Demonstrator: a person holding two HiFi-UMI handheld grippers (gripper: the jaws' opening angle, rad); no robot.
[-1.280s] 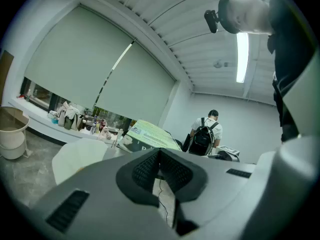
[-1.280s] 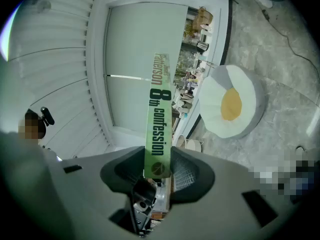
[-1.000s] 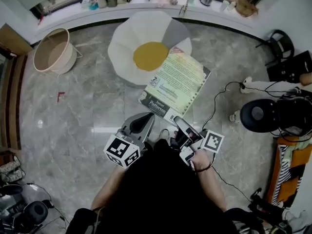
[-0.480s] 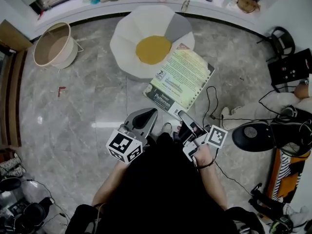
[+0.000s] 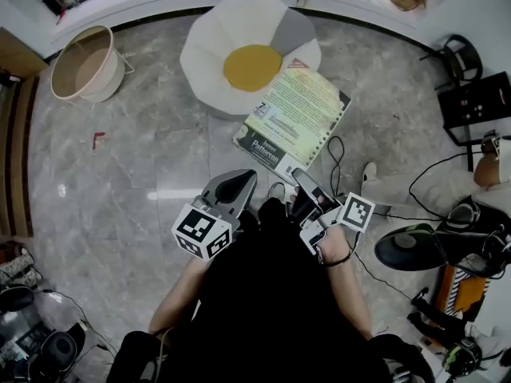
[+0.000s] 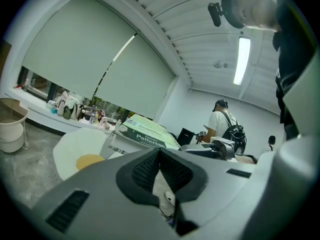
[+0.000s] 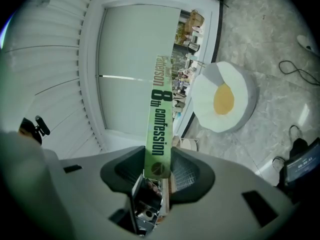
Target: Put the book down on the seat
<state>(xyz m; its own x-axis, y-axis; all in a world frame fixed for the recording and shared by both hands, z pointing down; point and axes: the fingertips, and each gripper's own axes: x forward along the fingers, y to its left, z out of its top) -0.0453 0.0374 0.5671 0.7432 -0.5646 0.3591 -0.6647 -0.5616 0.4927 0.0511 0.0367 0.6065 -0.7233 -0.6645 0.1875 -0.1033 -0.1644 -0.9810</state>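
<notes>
The book (image 5: 295,122), a green-covered paperback, sticks out level in front of me, above the floor beside the seat. My right gripper (image 5: 300,183) is shut on its near corner; in the right gripper view the green spine (image 7: 160,119) stands clamped between the jaws (image 7: 157,166). The seat (image 5: 206,62) is a round white cushion with a yellow middle, like a fried egg, lying on the floor just beyond the book's far end (image 7: 235,91). My left gripper (image 5: 235,188) hangs to the book's left, shut and empty (image 6: 160,153), with the book (image 6: 150,131) and seat (image 6: 75,149) ahead of it.
A beige basket (image 5: 84,74) stands at the far left on the grey tiled floor. A long sill (image 5: 96,14) with clutter runs behind the seat. Cables (image 5: 342,156), a black stool (image 5: 415,247) and a person's legs (image 5: 415,190) are on the right. Another person (image 6: 225,129) stands farther off.
The book and both grippers have kept almost still. The head view has shifted a little. The person's legs and the black stool at the right have moved.
</notes>
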